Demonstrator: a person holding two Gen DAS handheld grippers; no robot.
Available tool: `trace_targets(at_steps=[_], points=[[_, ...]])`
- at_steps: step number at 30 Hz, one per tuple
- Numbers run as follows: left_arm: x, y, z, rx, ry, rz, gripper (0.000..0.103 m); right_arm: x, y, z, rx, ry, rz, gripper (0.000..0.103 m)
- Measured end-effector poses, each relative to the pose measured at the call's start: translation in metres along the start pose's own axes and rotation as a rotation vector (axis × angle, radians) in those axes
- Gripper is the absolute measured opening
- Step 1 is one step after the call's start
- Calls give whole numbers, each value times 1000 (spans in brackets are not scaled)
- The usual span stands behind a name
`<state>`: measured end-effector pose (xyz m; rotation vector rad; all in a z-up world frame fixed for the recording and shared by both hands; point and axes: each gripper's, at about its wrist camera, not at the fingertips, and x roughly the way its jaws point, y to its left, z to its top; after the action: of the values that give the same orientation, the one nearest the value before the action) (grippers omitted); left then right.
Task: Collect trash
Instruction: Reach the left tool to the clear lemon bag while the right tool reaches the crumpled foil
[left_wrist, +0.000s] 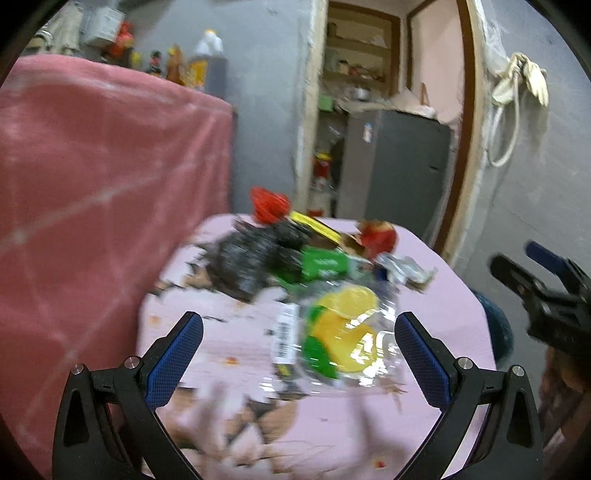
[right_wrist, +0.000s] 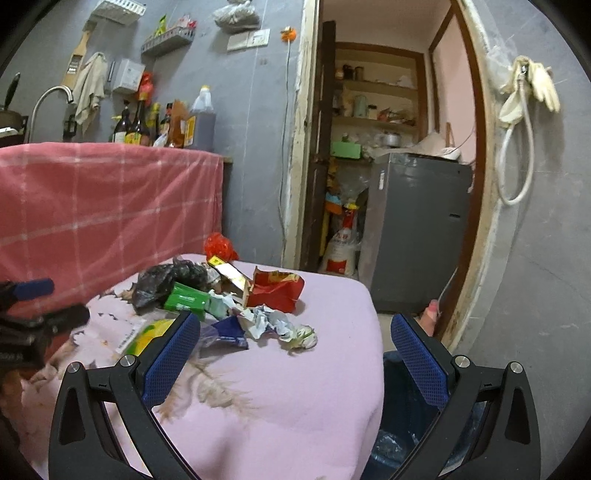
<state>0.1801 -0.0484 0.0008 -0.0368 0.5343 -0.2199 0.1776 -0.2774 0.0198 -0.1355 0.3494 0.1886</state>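
A heap of trash lies on a table with a pink cloth (right_wrist: 295, 387). It holds a clear wrapper with a yellow and green print (left_wrist: 340, 332), a black plastic bag (right_wrist: 166, 280), a green packet (right_wrist: 184, 301), a torn red packet (right_wrist: 277, 291), crumpled paper (right_wrist: 280, 326) and a blue wrapper (right_wrist: 225, 330). My left gripper (left_wrist: 299, 332) is open, its fingers on either side of the clear wrapper, just short of it. My right gripper (right_wrist: 295, 332) is open and empty over the table's near right part. It also shows at the right in the left wrist view (left_wrist: 532, 266).
A blue bin with a liner (right_wrist: 399, 424) stands on the floor at the table's right edge. A counter draped in a red checked cloth (right_wrist: 103, 206) with bottles is at the left. A grey fridge (right_wrist: 417, 229) stands in the doorway behind.
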Motion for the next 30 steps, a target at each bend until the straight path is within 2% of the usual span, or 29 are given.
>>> trace_targets(at_steps=[4, 10, 15, 19, 22, 26, 30], points=[[22, -19, -1, 41, 55, -38, 101, 23, -15, 3, 4, 58, 38, 96], [49, -27, 0, 69, 134, -37, 101, 57, -25, 2, -6, 151, 85, 81], [61, -24, 2, 61, 176, -21, 88, 77, -28, -8, 11, 222, 129, 70], [71, -14, 1, 24, 228, -31, 71, 85, -23, -12, 8, 250, 171, 65], [72, -7, 2, -5, 235, -44, 68, 90, -17, -14, 11, 271, 204, 60], [75, -5, 3, -14, 244, -67, 60, 98, -9, -15, 2, 293, 229, 59], [75, -5, 2, -17, 250, -97, 54, 105, -2, -16, -19, 306, 201, 59]])
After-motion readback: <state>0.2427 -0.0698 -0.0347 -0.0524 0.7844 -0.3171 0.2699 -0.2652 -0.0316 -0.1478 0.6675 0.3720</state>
